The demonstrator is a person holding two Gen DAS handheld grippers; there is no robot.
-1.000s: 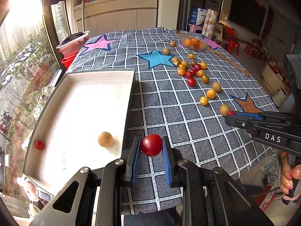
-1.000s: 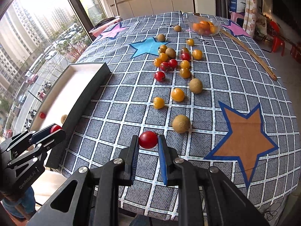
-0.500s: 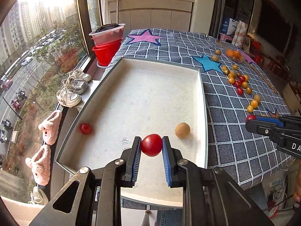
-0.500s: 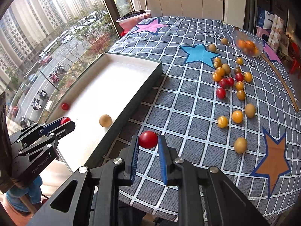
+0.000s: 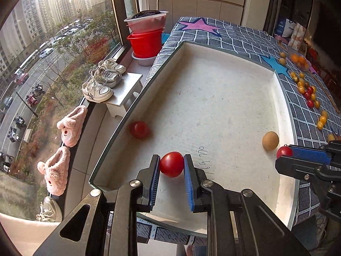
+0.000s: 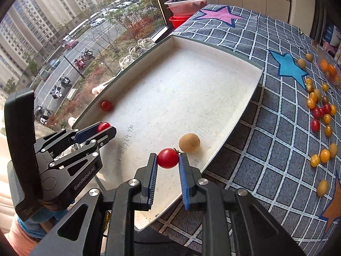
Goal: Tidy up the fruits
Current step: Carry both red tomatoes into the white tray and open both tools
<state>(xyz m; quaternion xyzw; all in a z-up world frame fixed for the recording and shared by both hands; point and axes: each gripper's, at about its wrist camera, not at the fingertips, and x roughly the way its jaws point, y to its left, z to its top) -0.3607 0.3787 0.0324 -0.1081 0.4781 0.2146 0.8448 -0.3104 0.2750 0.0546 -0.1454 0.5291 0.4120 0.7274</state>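
My left gripper (image 5: pixel 171 164) is shut on a red cherry tomato (image 5: pixel 172 163) and holds it over the near end of the white tray (image 5: pixel 213 98). My right gripper (image 6: pixel 168 159) is shut on a second red tomato (image 6: pixel 168 158) above the tray's near right side, beside a tan round fruit (image 6: pixel 189 142) lying in the tray. Another red tomato (image 5: pixel 139 129) lies by the tray's left wall. Each gripper shows in the other's view: the right (image 5: pixel 285 152) and the left (image 6: pixel 105 128).
Several red, orange and tan fruits (image 6: pixel 319 115) are scattered on the checked tablecloth (image 6: pixel 266 128) right of the tray. A clear bowl of oranges (image 6: pixel 329 69) stands at the far right. The tray lies along the table edge by the window; shoes (image 5: pixel 102 83) sit on the sill below.
Both grippers have carried their tomatoes leftward from above the cloth to above the tray and come closer to it. The fruit in the tray has not moved.
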